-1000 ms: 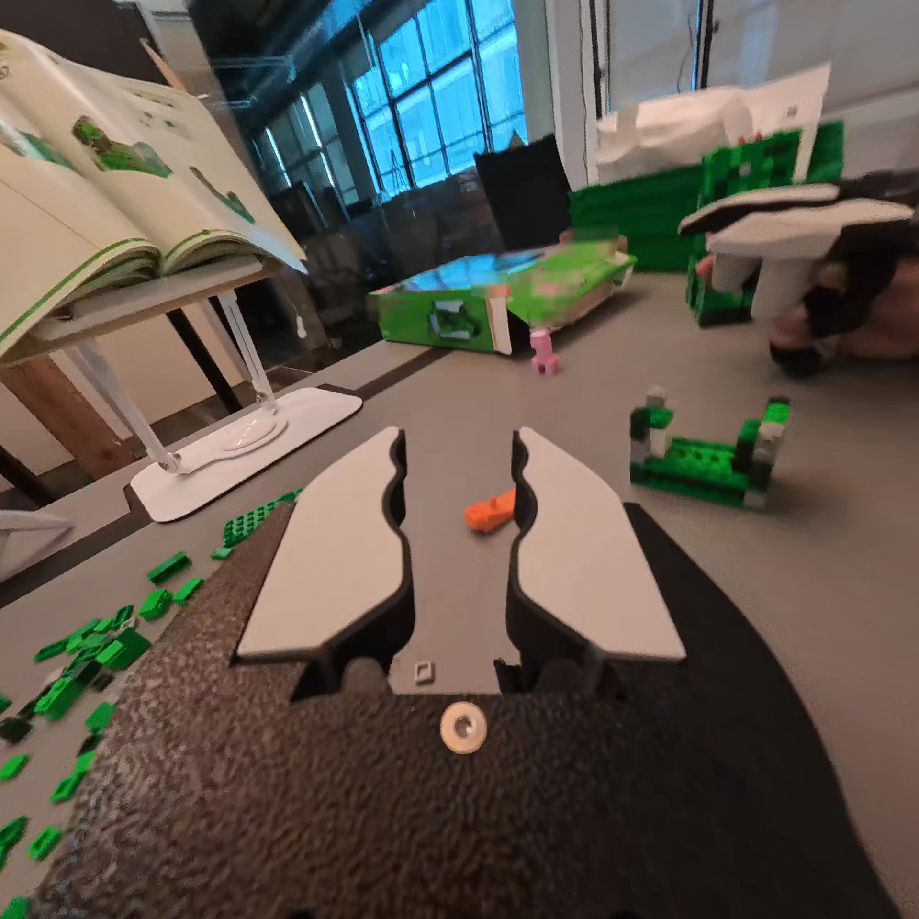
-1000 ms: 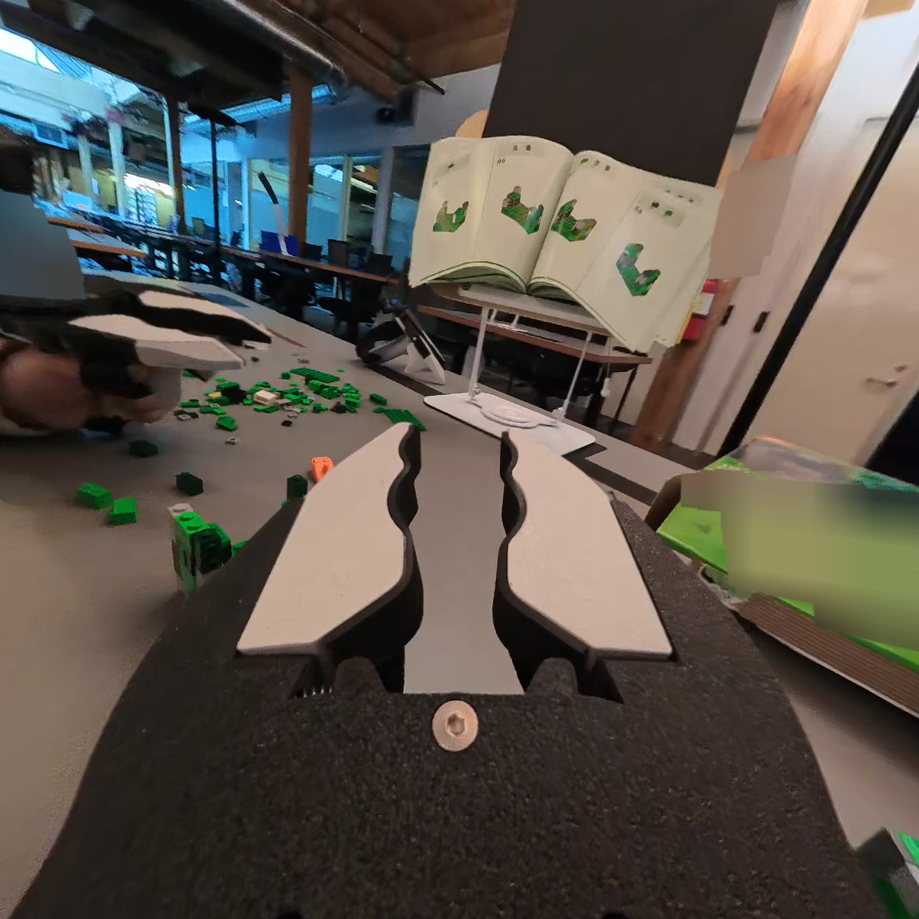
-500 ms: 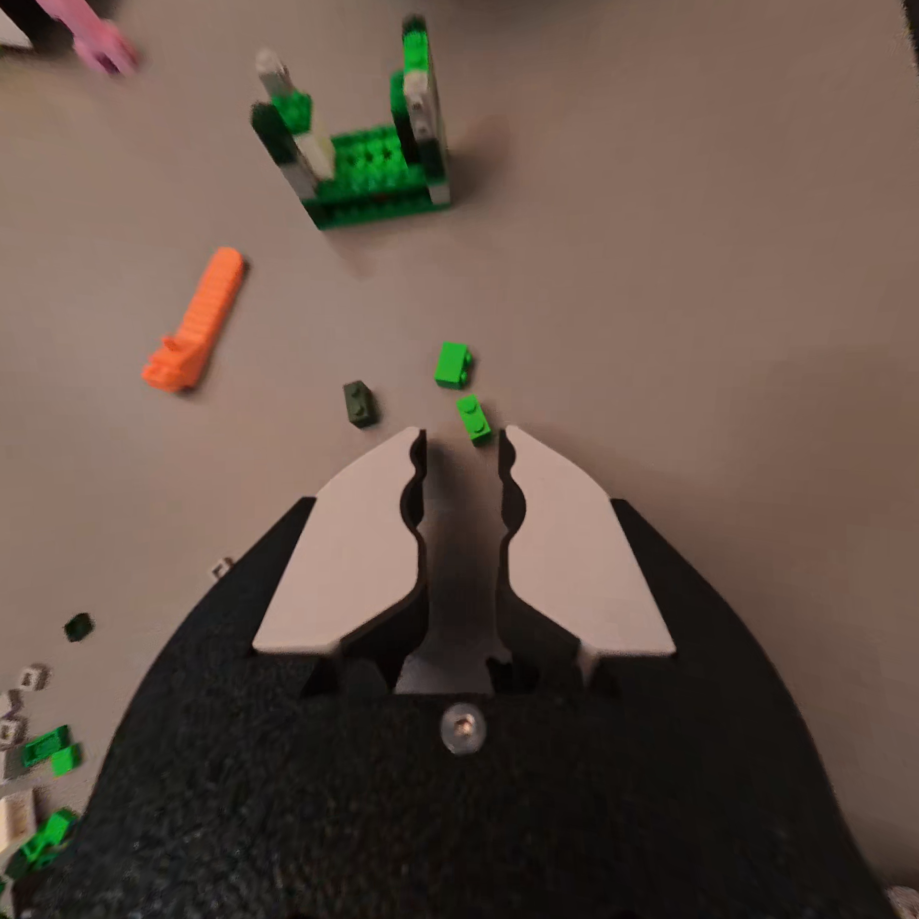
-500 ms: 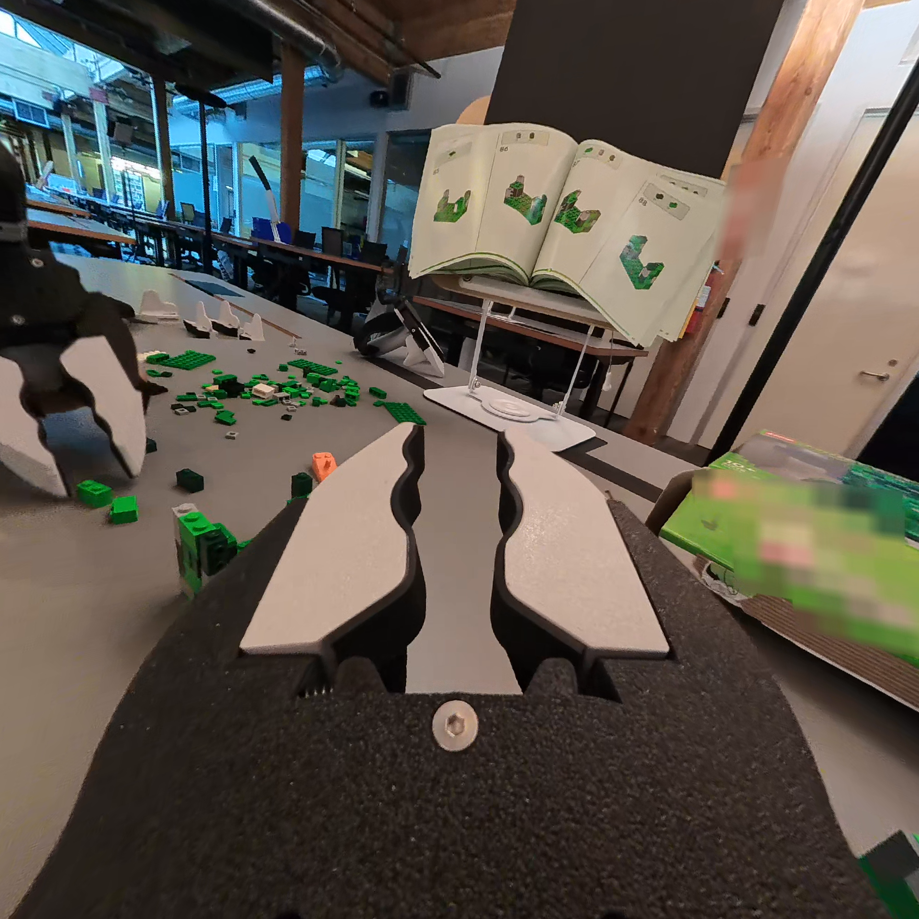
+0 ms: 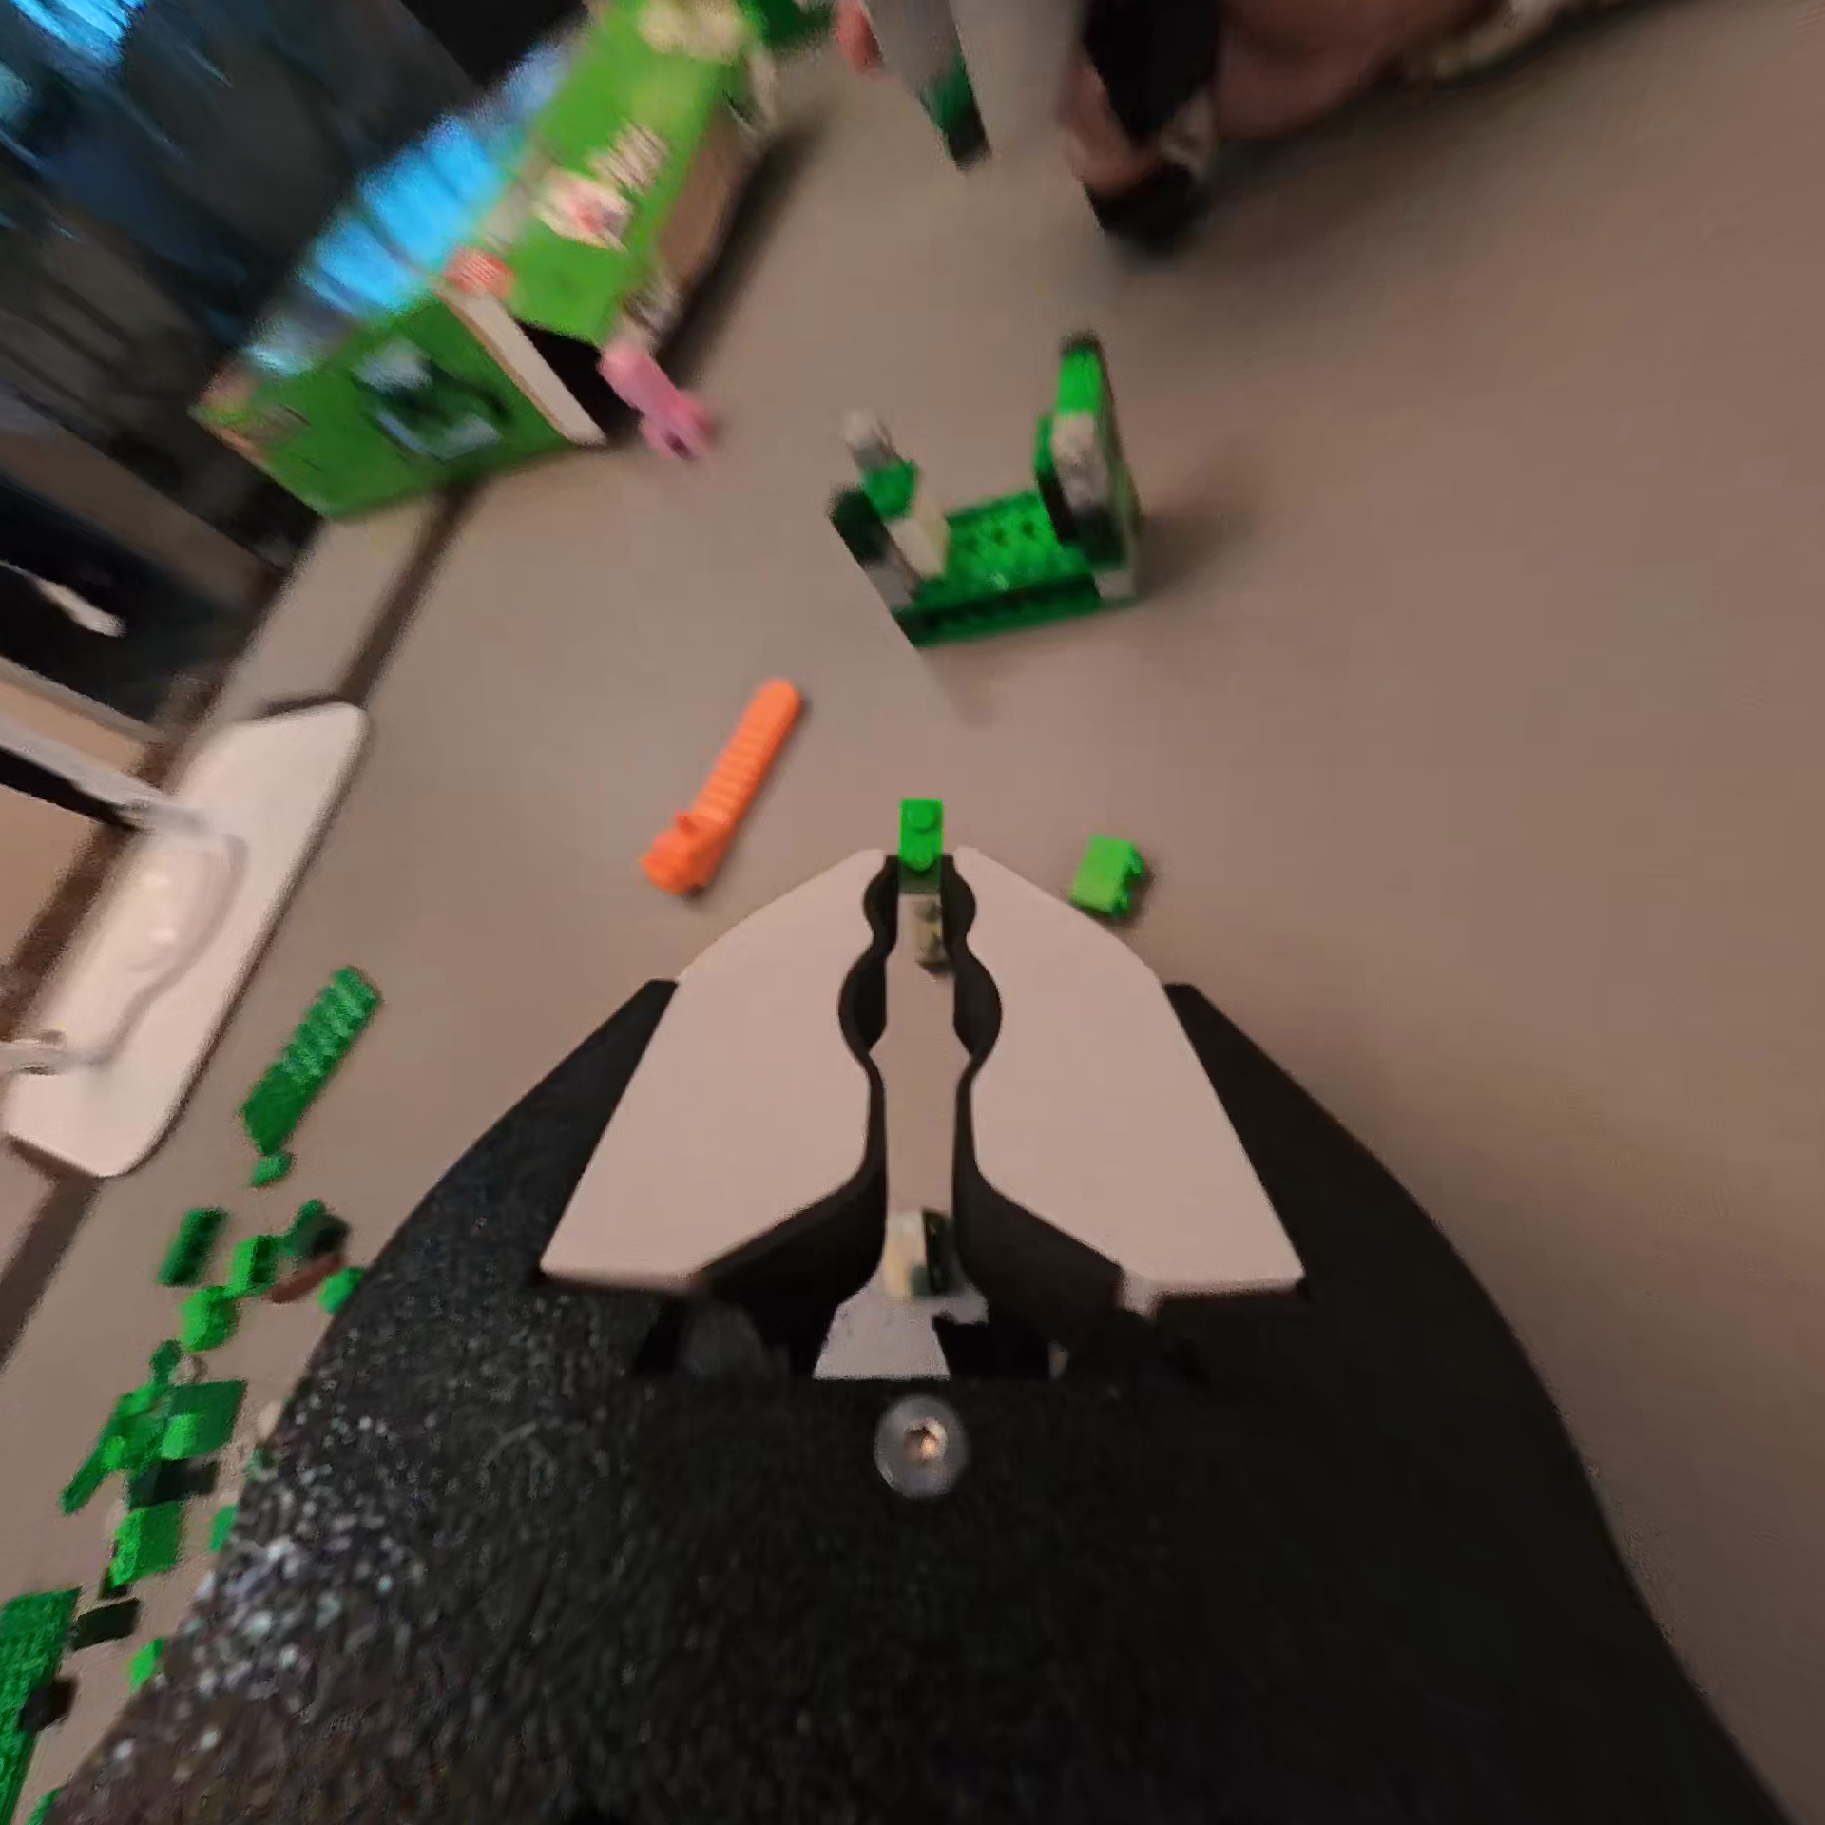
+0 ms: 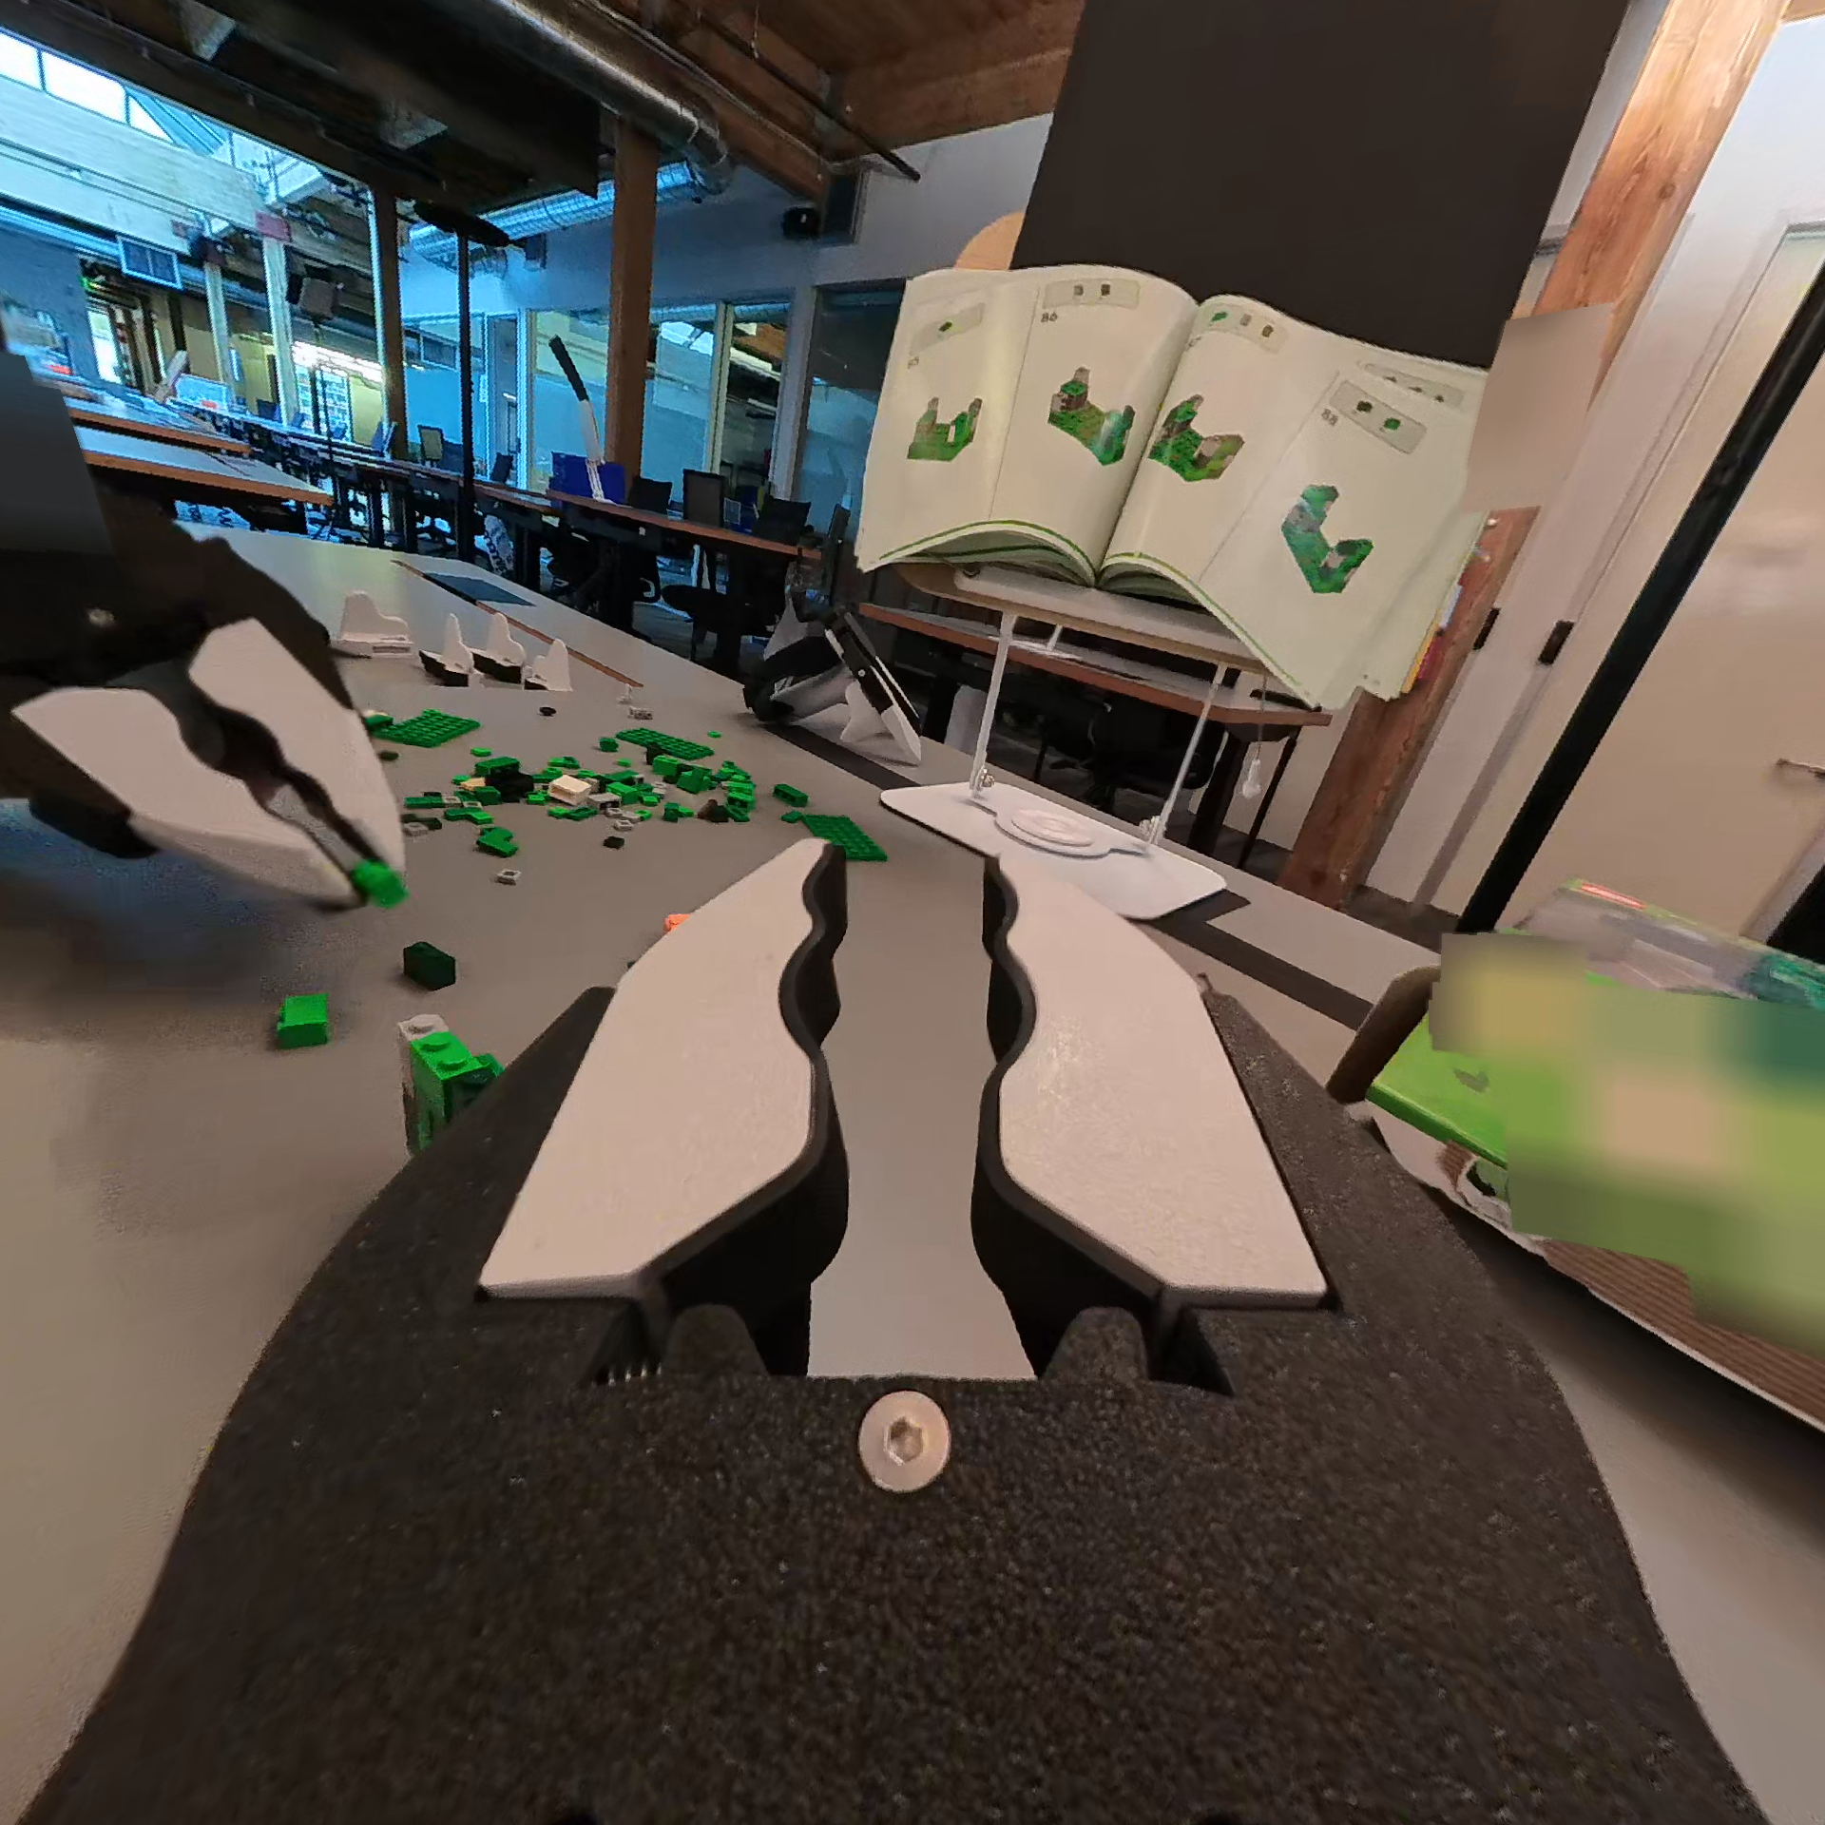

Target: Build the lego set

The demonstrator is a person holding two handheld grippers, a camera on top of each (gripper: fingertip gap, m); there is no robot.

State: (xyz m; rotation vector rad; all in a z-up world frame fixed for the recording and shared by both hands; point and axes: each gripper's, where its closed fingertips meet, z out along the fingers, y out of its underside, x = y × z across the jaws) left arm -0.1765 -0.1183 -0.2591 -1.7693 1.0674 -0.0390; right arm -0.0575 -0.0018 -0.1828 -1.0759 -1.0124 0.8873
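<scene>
Fingers of the left gripper point(image 5: 920, 861) pinch a small green brick point(image 5: 920, 830) off the table point(image 5: 1432, 790); the right gripper point(image 6: 909, 869) idles, fingers apart, holding nothing. Only a low green build point(image 5: 997, 533) stands, loose bricks point(image 6: 593, 780) aplenty, so most remains, I'd say

Grey table point(image 6: 119, 1185), timber posts point(image 6: 632, 296), windows point(image 6: 59, 89), rows of desks point(image 6: 632, 514).

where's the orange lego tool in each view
Left wrist view: the orange lego tool lies on the table left of centre, just beyond the left claw.
Right wrist view: only an orange sliver shows, at the right claw's left fingertip.
Shared landmark: the white book stand base.
</scene>
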